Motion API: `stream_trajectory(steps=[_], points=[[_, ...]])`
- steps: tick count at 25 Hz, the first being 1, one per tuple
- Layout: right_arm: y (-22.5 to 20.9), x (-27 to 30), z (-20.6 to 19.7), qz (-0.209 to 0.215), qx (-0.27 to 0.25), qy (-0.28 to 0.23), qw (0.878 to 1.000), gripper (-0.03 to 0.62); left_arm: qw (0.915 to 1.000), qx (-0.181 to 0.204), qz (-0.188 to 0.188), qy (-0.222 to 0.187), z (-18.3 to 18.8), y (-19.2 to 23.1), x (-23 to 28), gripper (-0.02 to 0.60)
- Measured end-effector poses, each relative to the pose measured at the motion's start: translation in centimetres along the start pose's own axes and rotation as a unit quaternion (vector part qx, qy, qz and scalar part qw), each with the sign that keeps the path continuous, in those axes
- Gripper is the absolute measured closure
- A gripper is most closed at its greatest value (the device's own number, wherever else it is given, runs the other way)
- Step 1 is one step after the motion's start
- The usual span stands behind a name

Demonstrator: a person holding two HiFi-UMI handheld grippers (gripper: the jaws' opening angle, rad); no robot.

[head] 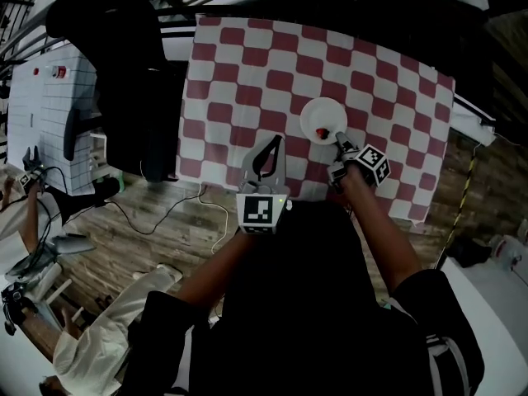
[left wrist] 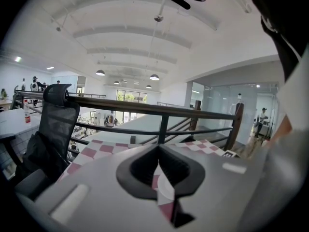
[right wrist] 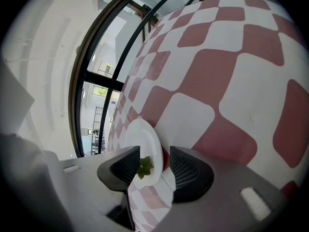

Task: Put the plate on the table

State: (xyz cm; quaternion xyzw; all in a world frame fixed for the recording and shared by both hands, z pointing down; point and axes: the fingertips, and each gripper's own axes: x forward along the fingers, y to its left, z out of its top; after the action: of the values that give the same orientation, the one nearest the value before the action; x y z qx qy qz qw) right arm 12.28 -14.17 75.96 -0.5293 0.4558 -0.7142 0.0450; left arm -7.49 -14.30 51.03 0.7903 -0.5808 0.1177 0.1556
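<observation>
Straddling the near rim of the white plate [right wrist: 141, 139] with the right gripper [head: 337, 139], spreading its jaws partly apart and clamping nothing, with a strip of cloth showing between the rim and one pad. Lying flat on the red-and-white checked tablecloth [head: 247, 64], by the look of it, toward that cloth's near edge and right of its middle. Carrying a small red piece with a green leaf [head: 322, 133] just inside the rim, close by the jaws. Hanging the left gripper [head: 272, 145] over the cloth's near edge, left of the plate and apart from it, pinching its jaws together at the tips on nothing.

Judging the plate as good as placed, so letting go rather than taking hold. Doing this well:
- Opening a little wider and clearing the rim with both pads.
- Drawing straight back toward the cloth's near edge, low and level.
- Avoiding tipping or dragging the rim, snagging the cloth, or nudging the red piece.
- Leaving the left gripper idle, clear of the plate.
</observation>
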Motion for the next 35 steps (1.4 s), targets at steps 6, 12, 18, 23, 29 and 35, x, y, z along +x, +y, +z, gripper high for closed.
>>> stream_trajectory(steps=[6,12,18,23,29,35], points=[[-0.3,-0.8,-0.1,0.001,-0.004,0.001,1.000,0.402,0.9999,-0.004,-0.011,-0.003,0.3,-0.3,-0.2,0.572],[-0.9,-2.1,-0.3,0.001,-0.001,-0.003,1.000,0.402,0.9997,-0.006,-0.025,0.001,0.4,-0.8,-0.2,0.572],[-0.6,-3.6,0.0,0.012,0.012,-0.015,1.000,0.402,0.9994,-0.001,-0.035,0.000,0.1,-1.5,-0.2,0.572],[0.3,-4.8,-0.1,0.028,0.010,-0.019,0.999,0.402,0.9987,0.002,-0.049,-0.012,0.1,-2.4,-0.6,0.572],[2.3,-7.1,-0.3,0.057,-0.028,-0.028,0.998,0.391,0.9981,0.000,-0.059,-0.017,0.2,-2.9,-1.1,0.572],[4.7,-9.4,-0.9,0.088,-0.028,-0.032,0.995,0.395,0.9970,-0.011,-0.076,-0.013,0.5,-3.3,-2.0,0.572]])
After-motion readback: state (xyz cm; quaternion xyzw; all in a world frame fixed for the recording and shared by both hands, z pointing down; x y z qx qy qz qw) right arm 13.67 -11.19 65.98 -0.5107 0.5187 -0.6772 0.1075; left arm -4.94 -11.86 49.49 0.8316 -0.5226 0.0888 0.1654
